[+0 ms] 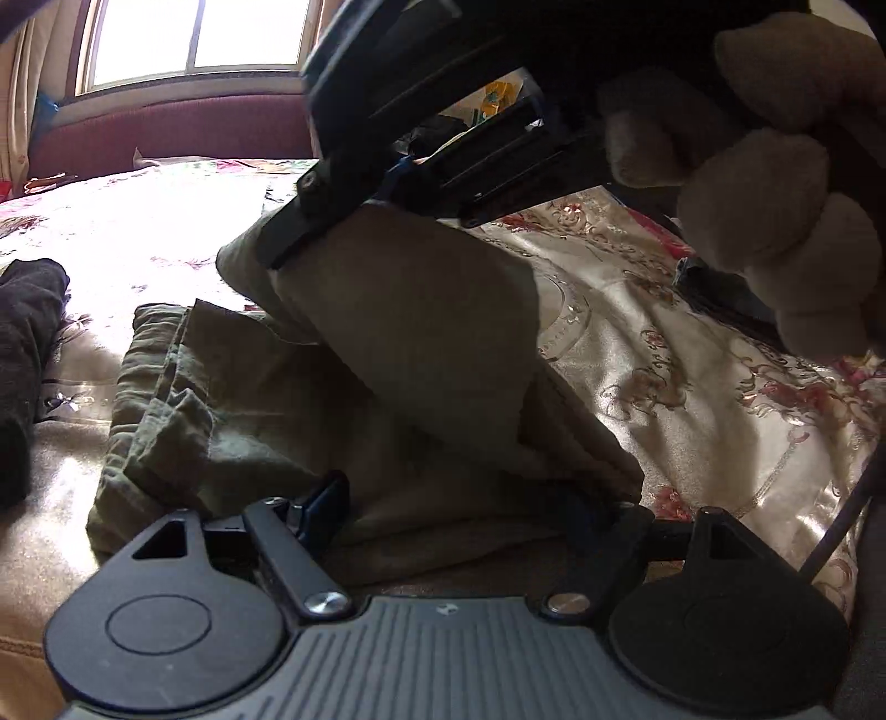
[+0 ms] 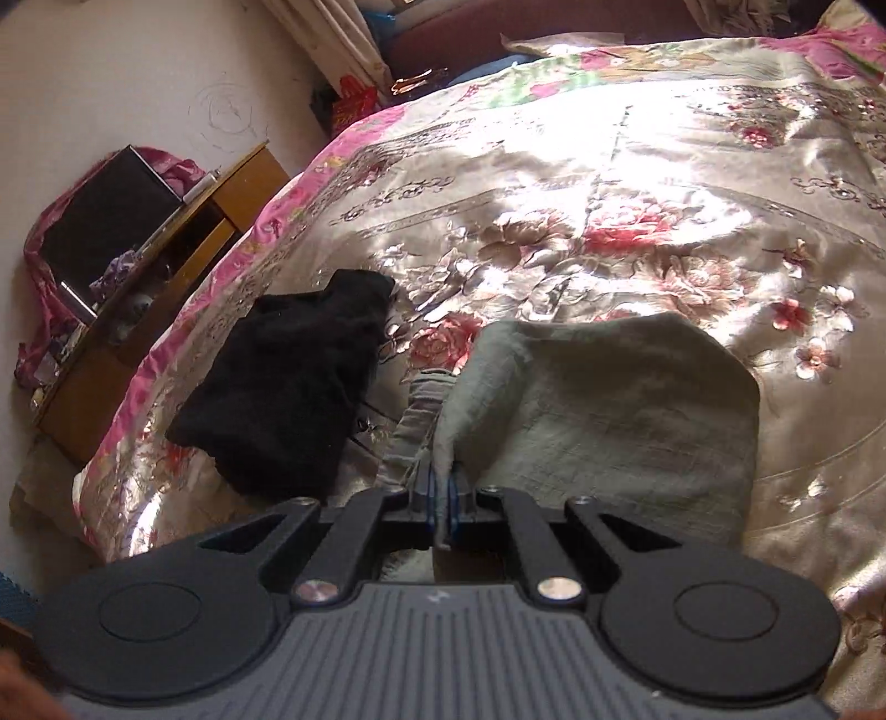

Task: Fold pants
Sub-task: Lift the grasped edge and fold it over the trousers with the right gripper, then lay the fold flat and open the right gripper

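Olive green pants (image 1: 421, 332) lie on a floral satin bedspread (image 1: 692, 360). In the left wrist view, my left gripper (image 1: 462, 509) stands open over the near edge of the pants, one finger on each side of the cloth. My right gripper (image 1: 282, 243), held by a gloved hand (image 1: 775, 194), comes in from above and lifts a fold of the pants off the bed. In the right wrist view, the right gripper (image 2: 440, 498) is shut on a pinched edge of the pants (image 2: 609, 399), which drape away from it to the right.
A black garment (image 2: 293, 387) lies on the bedspread (image 2: 554, 194) just left of the pants, also seen as the black garment (image 1: 27, 354). A wooden nightstand (image 2: 166, 266) stands beside the bed. A maroon headboard (image 1: 166, 127) and a window (image 1: 194, 39) are behind.
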Action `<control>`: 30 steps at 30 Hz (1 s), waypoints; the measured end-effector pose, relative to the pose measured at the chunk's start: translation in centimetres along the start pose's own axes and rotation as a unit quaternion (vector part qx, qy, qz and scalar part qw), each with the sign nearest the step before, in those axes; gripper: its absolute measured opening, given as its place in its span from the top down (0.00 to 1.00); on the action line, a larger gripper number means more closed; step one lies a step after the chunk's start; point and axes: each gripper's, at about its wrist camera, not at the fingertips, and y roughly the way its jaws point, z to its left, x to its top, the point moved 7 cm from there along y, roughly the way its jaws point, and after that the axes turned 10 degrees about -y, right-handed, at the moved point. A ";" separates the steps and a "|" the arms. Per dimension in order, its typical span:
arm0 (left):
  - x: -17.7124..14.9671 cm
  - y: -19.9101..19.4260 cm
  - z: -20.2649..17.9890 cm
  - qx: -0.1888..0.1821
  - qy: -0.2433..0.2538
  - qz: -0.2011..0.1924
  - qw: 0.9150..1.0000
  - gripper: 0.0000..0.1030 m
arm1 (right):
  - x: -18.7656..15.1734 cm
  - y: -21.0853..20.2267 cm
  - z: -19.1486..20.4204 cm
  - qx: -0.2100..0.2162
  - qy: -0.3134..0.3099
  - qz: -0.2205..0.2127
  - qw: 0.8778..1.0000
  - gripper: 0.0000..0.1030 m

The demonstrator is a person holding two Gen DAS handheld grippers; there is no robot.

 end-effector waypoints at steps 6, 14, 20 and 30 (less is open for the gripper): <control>-0.5 -1.8 1.1 0.004 -0.019 -0.013 1.000 0.11 | -0.4 3.8 2.2 -0.006 0.004 0.017 1.000 0.95; -0.5 -2.1 1.6 0.001 -0.027 -0.020 0.999 0.11 | 1.3 3.4 3.4 -0.045 -0.032 -0.026 0.998 0.95; -1.1 -3.0 1.9 0.008 -0.033 -0.014 0.999 0.11 | 0.0 7.6 4.9 -0.016 -0.030 0.034 0.999 0.89; -1.9 -7.8 1.0 0.047 0.009 -0.036 0.998 0.11 | 0.9 1.4 0.4 -0.017 -0.010 -0.035 0.999 0.80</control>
